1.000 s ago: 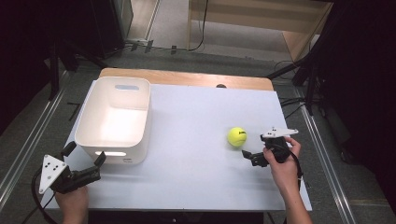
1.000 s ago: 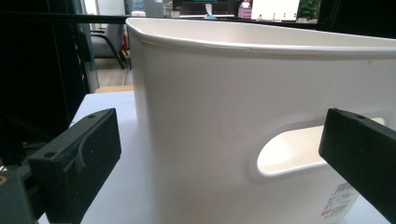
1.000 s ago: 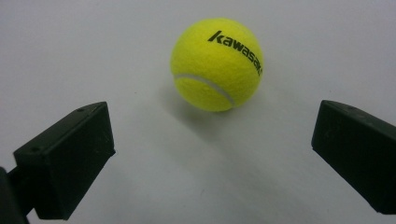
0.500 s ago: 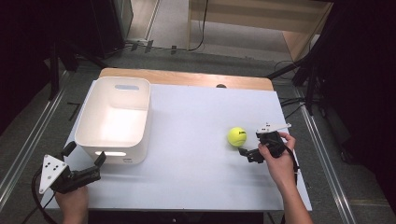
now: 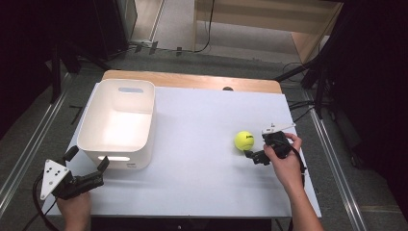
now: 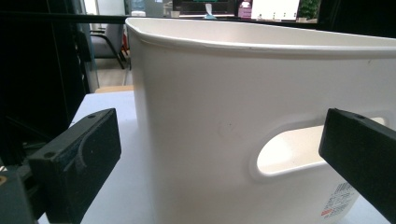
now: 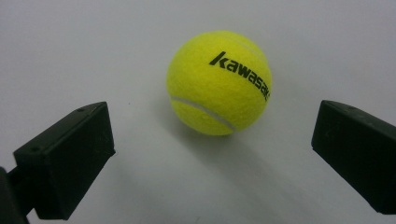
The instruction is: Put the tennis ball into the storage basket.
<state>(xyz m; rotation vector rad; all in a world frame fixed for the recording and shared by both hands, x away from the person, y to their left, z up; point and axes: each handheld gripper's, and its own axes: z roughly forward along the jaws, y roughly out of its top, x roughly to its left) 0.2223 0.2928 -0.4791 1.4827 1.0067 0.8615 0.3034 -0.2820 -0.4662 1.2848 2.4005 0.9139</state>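
A yellow tennis ball (image 5: 244, 140) lies on the white table (image 5: 202, 110), right of centre. My right gripper (image 5: 258, 147) is just right of it, open, its jaws pointing at the ball. In the right gripper view the ball (image 7: 218, 81), printed "kawasaki", sits ahead of and between the wide-apart jaws of the right gripper (image 7: 210, 156), untouched. A white bin (image 5: 118, 122) with handle cut-outs stands at the left. My left gripper (image 5: 87, 160) is open at the bin's near left corner. In the left gripper view the bin wall (image 6: 210, 93) is close ahead of the left gripper (image 6: 217, 154).
A wooden strip (image 5: 192, 81) runs along the table's far edge. Metal rails (image 5: 29, 144) and cables lie on the floor on both sides. Bare tabletop spreads between bin and ball.
My right gripper has slid left, closer to the tennis ball. The ball, the bin and my left gripper have stayed put.
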